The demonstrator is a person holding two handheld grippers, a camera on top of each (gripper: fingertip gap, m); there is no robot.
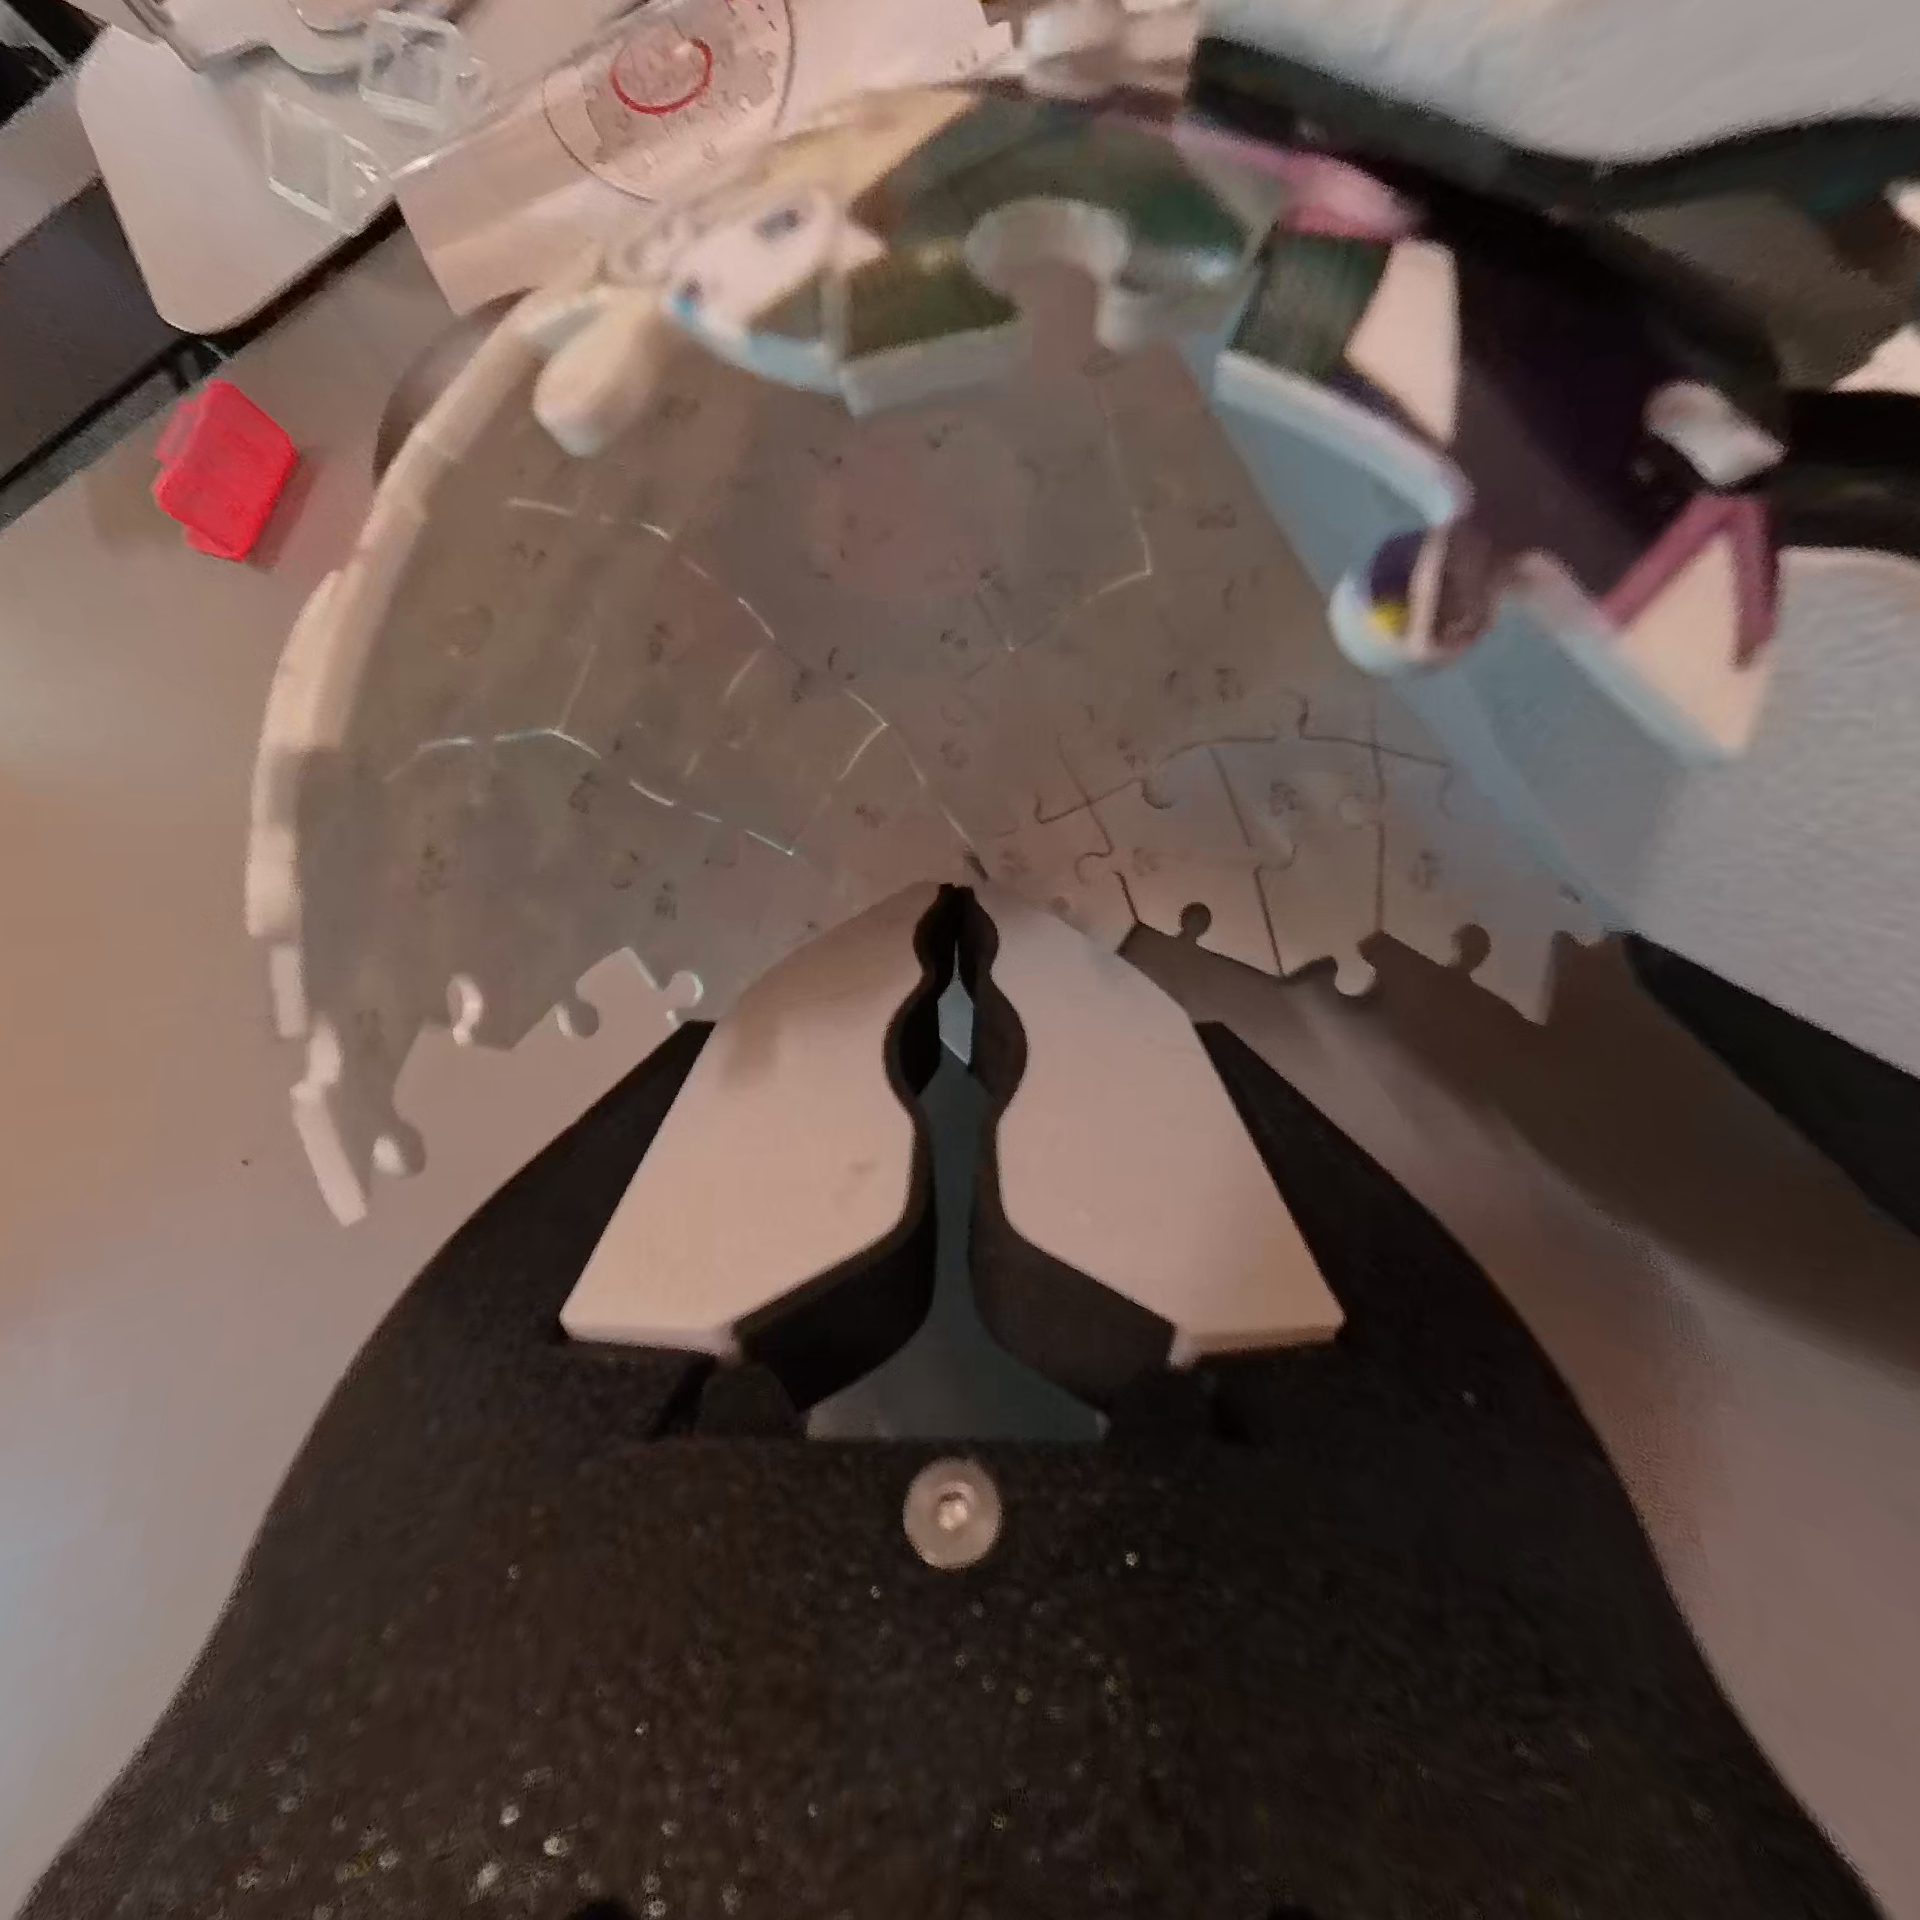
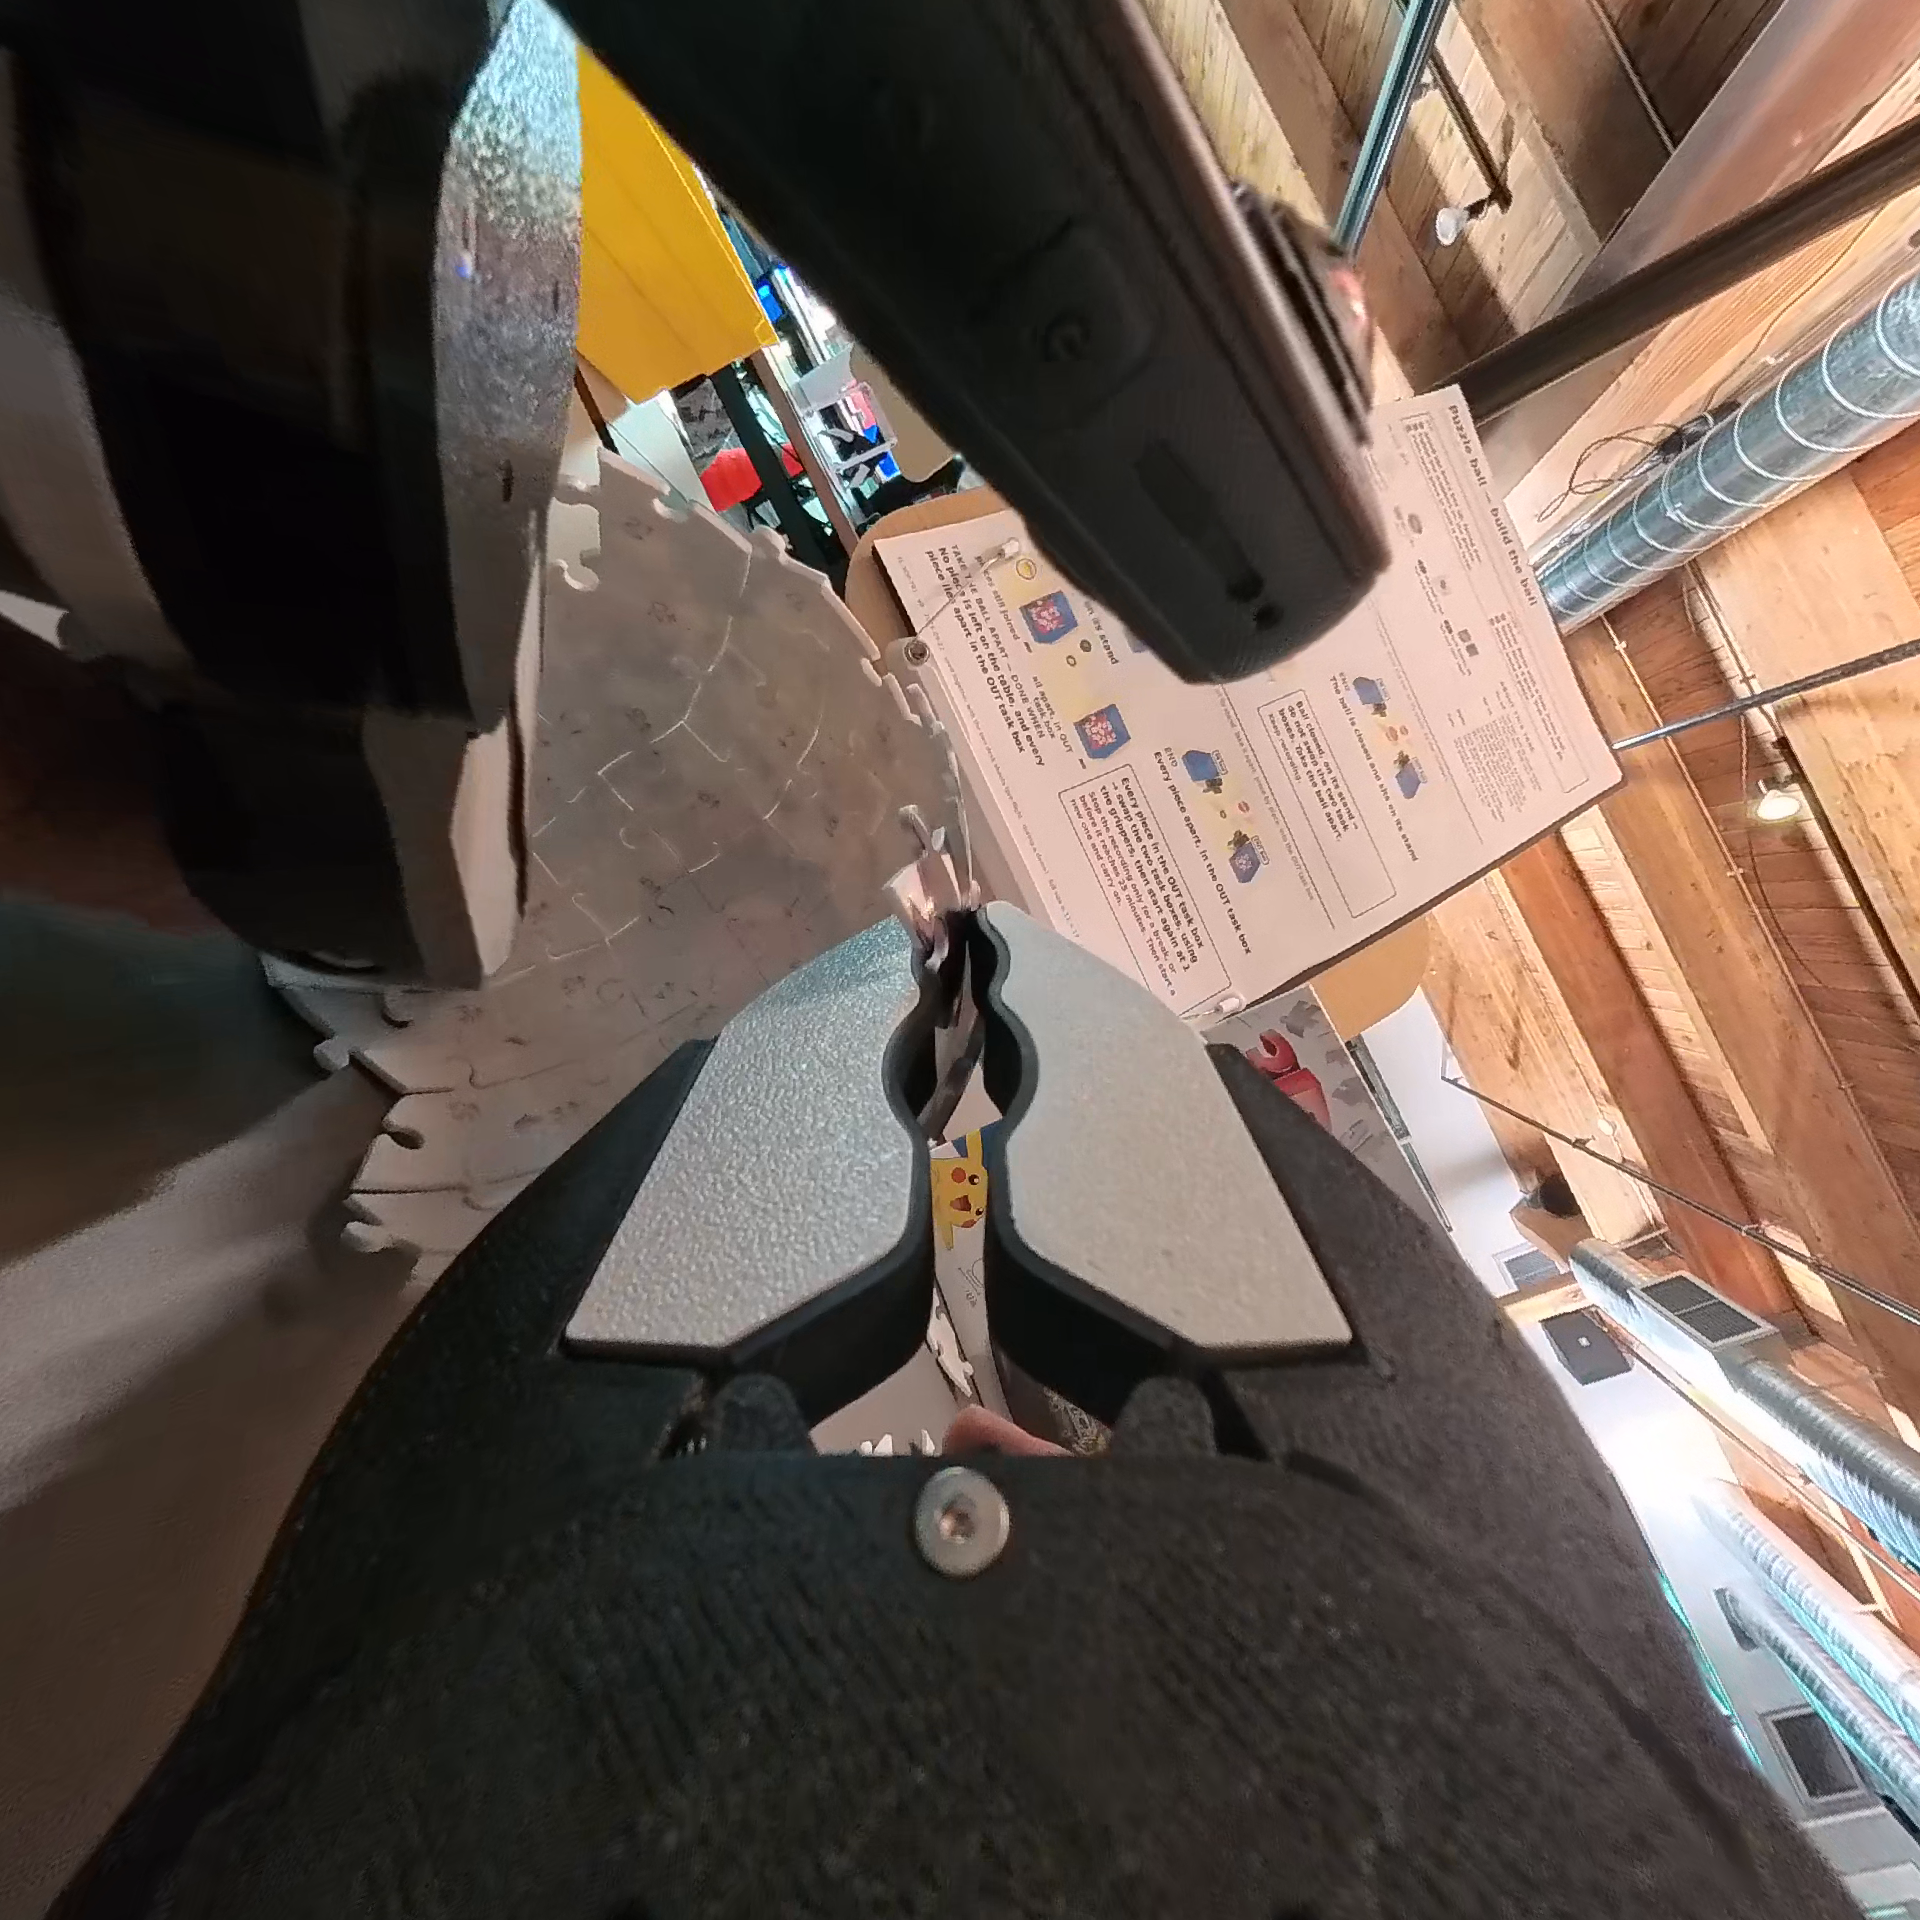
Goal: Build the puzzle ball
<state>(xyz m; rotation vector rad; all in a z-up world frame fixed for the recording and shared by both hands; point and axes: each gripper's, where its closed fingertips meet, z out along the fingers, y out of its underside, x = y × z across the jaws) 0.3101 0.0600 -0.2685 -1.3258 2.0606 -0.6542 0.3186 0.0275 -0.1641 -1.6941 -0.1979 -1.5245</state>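
Note:
The partly built puzzle ball [image 1: 790, 665] is a curved shell of joined pieces with its grey inner side toward me. My left gripper [image 1: 956, 906] is shut on the shell's lower rim and holds it above the table. My right gripper [image 2: 954, 935] is shut on a single puzzle piece [image 2: 951, 1049], seen edge-on, right at the shell's toothed rim [image 2: 920, 821]. The shell [image 2: 707, 727] fills the left middle of the right wrist view. The right gripper [image 1: 1455, 561] also shows at the shell's upper right with a purple-and-white piece [image 1: 1382, 613]. A finger [image 2: 499, 312] of the left gripper covers part of the shell.
A red block [image 1: 223, 483] lies on the table at the left. A clear acrylic stand [image 1: 644, 94] stands behind the shell. A pale blue box [image 1: 1538, 665] is at the right. An instruction sheet [image 2: 1299, 748] hangs on a board behind. The left gripper's black camera housing [image 2: 1039, 312] is overhead. Some 11 centimetres of space lies between my two pairs of fingers.

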